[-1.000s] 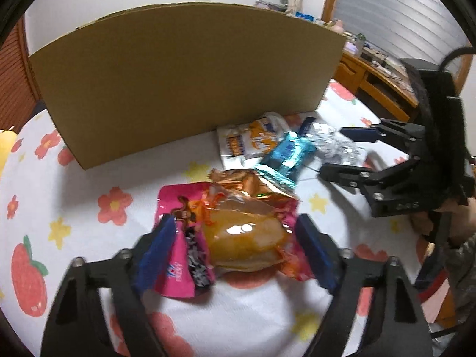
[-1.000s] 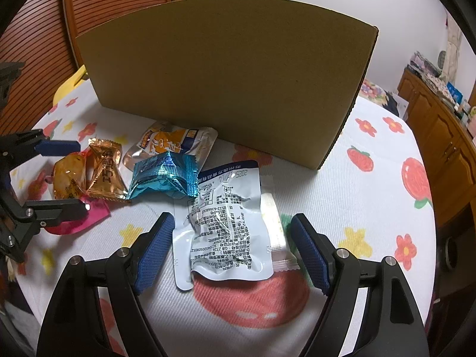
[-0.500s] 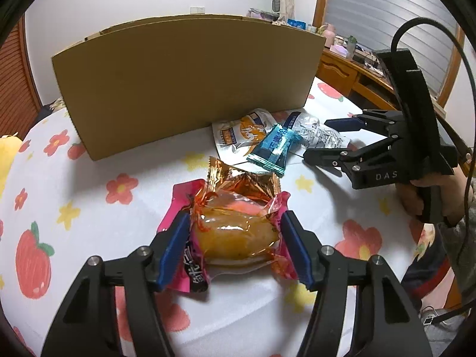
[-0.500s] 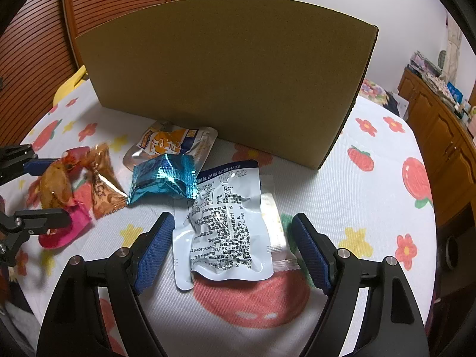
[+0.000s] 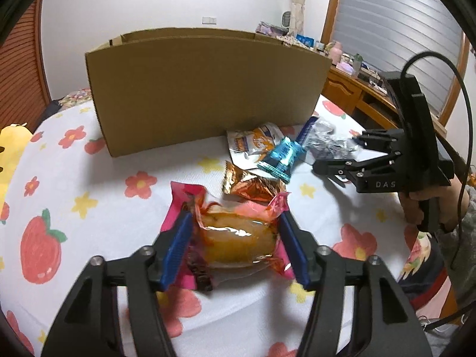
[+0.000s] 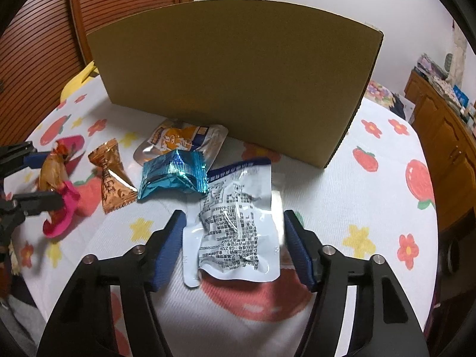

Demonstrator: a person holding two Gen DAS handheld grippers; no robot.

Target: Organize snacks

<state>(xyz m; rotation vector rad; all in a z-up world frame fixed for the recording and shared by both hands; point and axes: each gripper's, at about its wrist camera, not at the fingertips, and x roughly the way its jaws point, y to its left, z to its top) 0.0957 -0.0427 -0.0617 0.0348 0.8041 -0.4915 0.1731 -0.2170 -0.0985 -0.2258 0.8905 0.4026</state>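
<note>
My left gripper (image 5: 235, 238) is shut on an orange cake packet (image 5: 238, 238) together with a pink wrapper (image 5: 181, 196), held just above the table; it also shows in the right wrist view (image 6: 44, 178). My right gripper (image 6: 235, 232) is open around a silver printed pouch (image 6: 238, 208) lying flat; it also shows in the left wrist view (image 5: 342, 154). An orange candy wrapper (image 6: 111, 178), a blue foil packet (image 6: 175, 175) and a white-orange pouch (image 6: 181, 142) lie in front of the cardboard box (image 6: 238, 74).
The tall cardboard box (image 5: 205, 86) stands at the back of the round table with its fruit-and-flower cloth (image 5: 74, 193). A wooden cabinet (image 6: 440, 131) is at the right, a slatted wooden door (image 6: 38, 38) at the left. A yellow object (image 5: 12, 148) lies at the table's left edge.
My left gripper closed on the cake packet and pink wrapper and drew them back from the orange candy wrapper, which stays on the table. The right gripper has not moved.
</note>
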